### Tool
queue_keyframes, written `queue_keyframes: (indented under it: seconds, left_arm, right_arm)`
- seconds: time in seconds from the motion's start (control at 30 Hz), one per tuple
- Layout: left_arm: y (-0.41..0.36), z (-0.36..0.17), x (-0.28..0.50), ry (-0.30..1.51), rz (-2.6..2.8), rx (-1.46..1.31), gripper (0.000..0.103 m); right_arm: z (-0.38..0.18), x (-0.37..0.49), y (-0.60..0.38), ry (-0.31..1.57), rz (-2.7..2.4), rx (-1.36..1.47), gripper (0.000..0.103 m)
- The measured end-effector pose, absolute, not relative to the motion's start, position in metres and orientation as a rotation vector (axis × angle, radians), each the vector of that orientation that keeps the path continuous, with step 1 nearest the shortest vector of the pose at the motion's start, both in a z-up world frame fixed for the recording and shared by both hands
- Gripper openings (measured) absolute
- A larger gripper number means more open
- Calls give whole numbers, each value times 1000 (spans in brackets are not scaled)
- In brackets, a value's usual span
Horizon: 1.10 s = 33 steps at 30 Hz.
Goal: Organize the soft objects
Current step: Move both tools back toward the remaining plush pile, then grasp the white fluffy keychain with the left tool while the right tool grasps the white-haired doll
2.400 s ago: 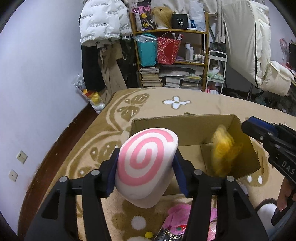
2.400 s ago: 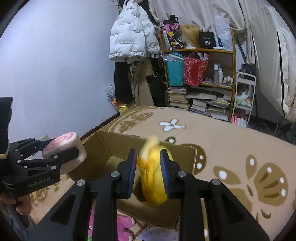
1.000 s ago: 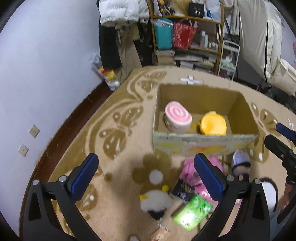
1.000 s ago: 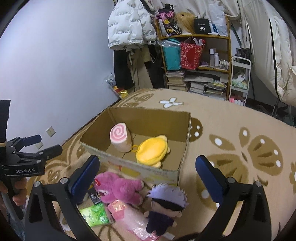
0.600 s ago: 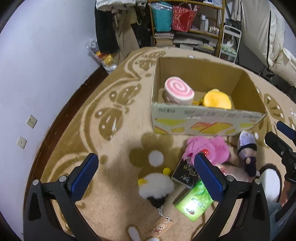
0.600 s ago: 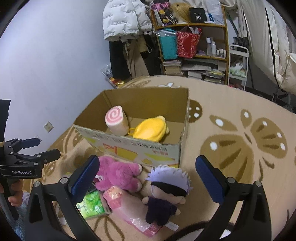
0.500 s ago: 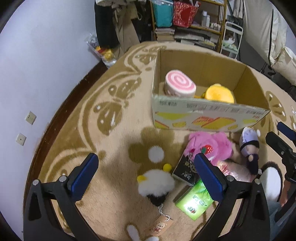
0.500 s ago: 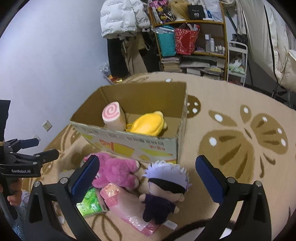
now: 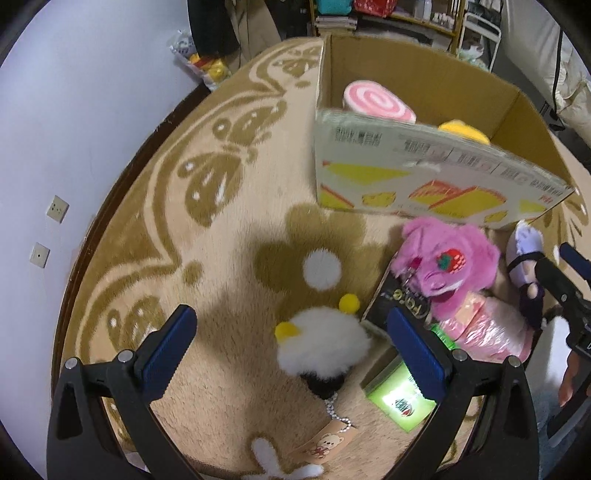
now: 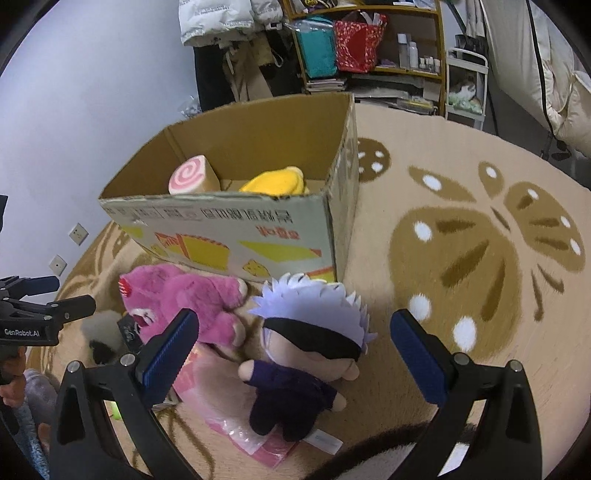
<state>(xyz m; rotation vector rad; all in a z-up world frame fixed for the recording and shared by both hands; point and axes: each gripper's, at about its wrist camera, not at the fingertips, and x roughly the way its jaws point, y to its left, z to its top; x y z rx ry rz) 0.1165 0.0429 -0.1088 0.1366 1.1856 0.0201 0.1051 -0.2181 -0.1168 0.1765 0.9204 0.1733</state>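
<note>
A cardboard box point(image 9: 417, 173) point(image 10: 236, 232) on the rug holds a pink-swirl roll plush point(image 9: 373, 101) point(image 10: 190, 177) and a yellow plush point(image 9: 463, 131) point(image 10: 275, 182). In front of it lie a pink bear plush point(image 9: 448, 264) point(image 10: 177, 299), a white-haired doll in purple point(image 10: 303, 350) point(image 9: 526, 269), a white fluffy plush with yellow ears point(image 9: 321, 345) and a pink wrapped packet point(image 9: 487, 332) point(image 10: 221, 391). My left gripper point(image 9: 295, 350) hangs open over the white fluffy plush. Open as well, my right gripper point(image 10: 295, 350) is over the doll.
A black card pack point(image 9: 397, 302) and a green packet point(image 9: 400, 400) lie beside the plush toys. A bear tag on a bead chain point(image 9: 325, 443) trails from the white plush. Shelves point(image 10: 369, 48), hanging coats point(image 10: 221, 22) and a wall point(image 9: 74, 110) ring the patterned rug point(image 10: 480, 240).
Both grippers let go of the roll plush and yellow plush into the box, opened wide, then pulled back and lowered toward the toys on the rug.
</note>
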Motion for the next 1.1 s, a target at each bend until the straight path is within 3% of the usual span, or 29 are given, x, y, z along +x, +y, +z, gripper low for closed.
queue_keyframes:
  seconds: [0.3, 0.67, 0.87, 1.0, 1.1]
  left_arm:
    - [44, -139, 121, 1308, 9, 130, 102]
    - [37, -156, 120, 1356, -7, 180, 101]
    - [33, -159, 120, 1370, -17, 198, 88]
    - [26, -164, 121, 1393, -34, 197, 71]
    - [22, -166, 119, 1396, -52, 198, 57]
  right_arm:
    - [-127, 107, -219, 950, 149, 171, 102]
    - [-139, 111, -219, 998, 162, 175, 79]
    - [-141, 113, -217, 1001, 167, 166, 77]
    - [-142, 113, -218, 1004, 165, 173, 76]
    - [-142, 114, -219, 1003, 154, 167, 69]
